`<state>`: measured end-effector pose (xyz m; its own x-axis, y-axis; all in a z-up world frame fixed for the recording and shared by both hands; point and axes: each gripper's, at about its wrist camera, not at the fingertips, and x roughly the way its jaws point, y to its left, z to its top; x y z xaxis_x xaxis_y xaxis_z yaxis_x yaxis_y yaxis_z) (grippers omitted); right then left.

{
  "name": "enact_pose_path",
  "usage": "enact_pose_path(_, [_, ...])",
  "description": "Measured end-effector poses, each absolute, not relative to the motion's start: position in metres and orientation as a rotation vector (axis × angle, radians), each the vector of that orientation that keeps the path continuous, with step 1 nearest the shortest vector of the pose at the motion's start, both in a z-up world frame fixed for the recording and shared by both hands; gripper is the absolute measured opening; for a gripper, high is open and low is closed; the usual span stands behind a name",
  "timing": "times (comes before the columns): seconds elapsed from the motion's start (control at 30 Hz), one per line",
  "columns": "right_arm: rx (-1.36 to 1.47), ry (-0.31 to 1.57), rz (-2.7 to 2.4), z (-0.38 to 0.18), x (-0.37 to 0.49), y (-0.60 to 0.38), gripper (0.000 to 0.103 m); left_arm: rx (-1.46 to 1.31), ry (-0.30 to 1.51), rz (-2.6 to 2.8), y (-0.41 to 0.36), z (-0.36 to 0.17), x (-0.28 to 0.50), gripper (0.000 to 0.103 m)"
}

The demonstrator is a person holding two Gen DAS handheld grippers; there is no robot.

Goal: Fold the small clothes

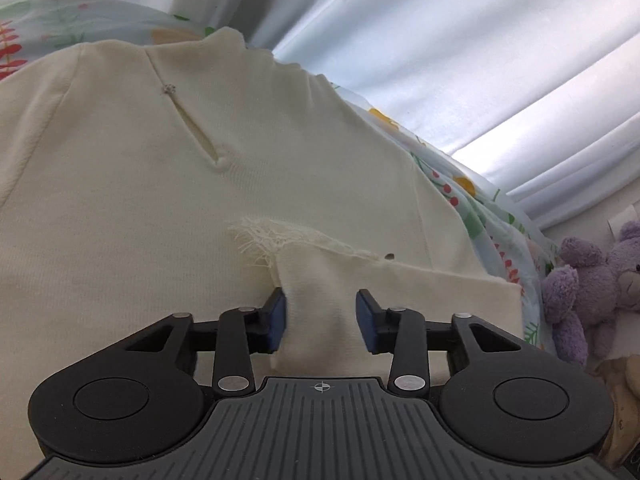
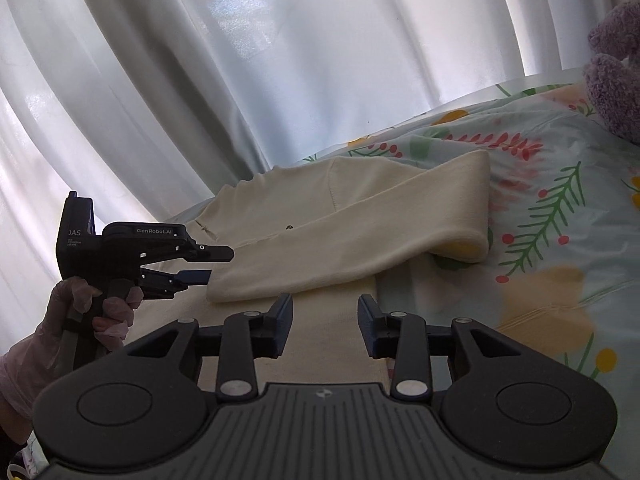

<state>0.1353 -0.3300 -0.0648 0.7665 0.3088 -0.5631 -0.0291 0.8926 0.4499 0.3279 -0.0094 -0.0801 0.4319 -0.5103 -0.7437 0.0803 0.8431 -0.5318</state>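
A cream garment point(image 1: 160, 200) lies spread on a floral bedsheet point(image 2: 540, 200), with a small slit and button at its neck. One sleeve point(image 2: 360, 240) is folded across the body point(image 2: 360, 184). In the left wrist view the sleeve's frayed end point(image 1: 320, 280) stands bunched between the blue pads of my left gripper point(image 1: 322, 320), which is shut on it. From the right wrist view that left gripper point(image 2: 218, 264) is at the sleeve's end, held by a gloved hand point(image 2: 100, 308). My right gripper point(image 2: 325, 324) is open just above the cream cloth, with nothing pinched.
White curtains point(image 2: 200, 80) hang close behind the bed's far edge. A purple teddy bear point(image 1: 588, 280) sits at the right of the garment, seen also as a purple plush point(image 2: 616, 80) at the top right. Floral sheet point(image 1: 480, 208) shows along the garment's right side.
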Motion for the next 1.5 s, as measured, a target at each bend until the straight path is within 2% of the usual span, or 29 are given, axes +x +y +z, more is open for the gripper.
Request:
enact_pose_path(0.03, [0.446, 0.680, 0.188, -0.063, 0.136, -0.331, 0.035, -0.445, 1.074, -0.392, -0.012, -0.081, 0.329, 0.013])
enact_pose_path(0.13, [0.473, 0.692, 0.193, -0.064, 0.146, -0.331, 0.035, -0.412, 1.044, -0.393, -0.013, -0.070, 0.327, 0.011])
enact_pose_path(0.37, [0.500, 0.716, 0.200, -0.065, 0.173, -0.327, 0.035, -0.386, 0.787, -0.290, 0.042, 0.003, 0.323, 0.011])
enact_pose_path(0.5, [0.539, 0.742, 0.204, -0.072, 0.189, -0.324, 0.036, -0.345, 0.843, -0.120, 0.084, -0.014, 0.330, 0.011])
enact_pose_path(0.6, [0.615, 0.764, 0.180, -0.080, 0.203, -0.330, 0.036, -0.399, 0.894, -0.072, 0.108, -0.033, 0.329, 0.004])
enact_pose_path(0.87, [0.798, 0.801, 0.150, -0.097, 0.225, -0.340, 0.037, -0.415, 0.891, -0.096, 0.129, -0.039, 0.326, 0.005])
enact_pose_path(0.9, [0.801, 0.804, 0.149, -0.098, 0.226, -0.339, 0.037, -0.407, 0.906, -0.087, 0.128, -0.042, 0.328, 0.014])
enact_pose_path(0.93, [0.804, 0.807, 0.149, -0.099, 0.226, -0.337, 0.037, -0.401, 0.919, -0.076, 0.127, -0.045, 0.330, 0.031])
enact_pose_path(1.0, [0.803, 0.812, 0.155, -0.099, 0.227, -0.335, 0.037, -0.410, 0.937, -0.064, 0.128, -0.054, 0.331, 0.048])
enact_pose_path(1.1, [0.795, 0.813, 0.161, -0.098, 0.227, -0.331, 0.038, -0.438, 0.965, -0.066, 0.130, -0.066, 0.336, 0.048])
enact_pose_path(1.17, [0.795, 0.812, 0.157, -0.097, 0.226, -0.331, 0.039, -0.437, 0.944, -0.068, 0.128, -0.066, 0.337, 0.045])
enact_pose_path(1.23, [0.798, 0.811, 0.145, -0.098, 0.226, -0.333, 0.039, -0.436, 0.942, -0.083, 0.124, -0.064, 0.339, 0.024])
enact_pose_path(1.27, [0.804, 0.809, 0.141, -0.098, 0.226, -0.334, 0.039, -0.432, 0.937, -0.091, 0.122, -0.064, 0.340, 0.019])
enact_pose_path(1.3, [0.812, 0.808, 0.139, -0.099, 0.226, -0.335, 0.039, -0.424, 0.935, -0.099, 0.120, -0.063, 0.341, 0.005])
enact_pose_path(1.5, [0.852, 0.794, 0.110, -0.101, 0.227, -0.340, 0.039, -0.368, 0.822, -0.056, 0.118, -0.040, 0.338, 0.004])
